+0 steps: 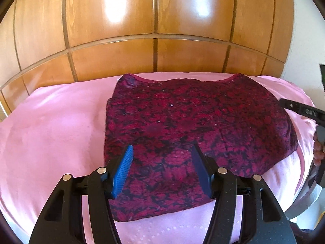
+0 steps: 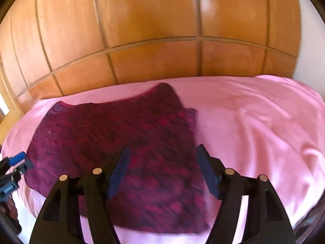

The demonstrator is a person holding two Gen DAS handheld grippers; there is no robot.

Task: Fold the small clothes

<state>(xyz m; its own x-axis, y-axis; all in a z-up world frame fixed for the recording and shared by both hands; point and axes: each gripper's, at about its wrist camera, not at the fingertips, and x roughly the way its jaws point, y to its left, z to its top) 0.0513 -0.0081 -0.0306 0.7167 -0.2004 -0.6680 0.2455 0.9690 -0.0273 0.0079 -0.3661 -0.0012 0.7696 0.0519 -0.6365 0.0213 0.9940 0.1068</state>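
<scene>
A: Here we are over the bed, and the dark red floral garment (image 1: 189,122) lies flat on the pink sheet (image 1: 50,132), its scooped neckline at the far edge near the wooden wardrobe doors (image 1: 113,20).

B: It looks folded over at least once. The sides run fairly straight, with a fold line down the right part and no sleeves sticking out.

A: And the tools? The left gripper (image 1: 161,154) hovers above the near hem, blue pads spread, nothing between them.

B: Same for the right gripper (image 2: 162,152): jaws apart, free of the cloth, above the garment's near right corner. That view is smeared with motion blur, mind you.

A: So, what's left?

B: My guess is one more fold, near hem up to the neckline, for a compact bundle. I see no other clothes waiting on the sheet, though the view is limited.
</scene>
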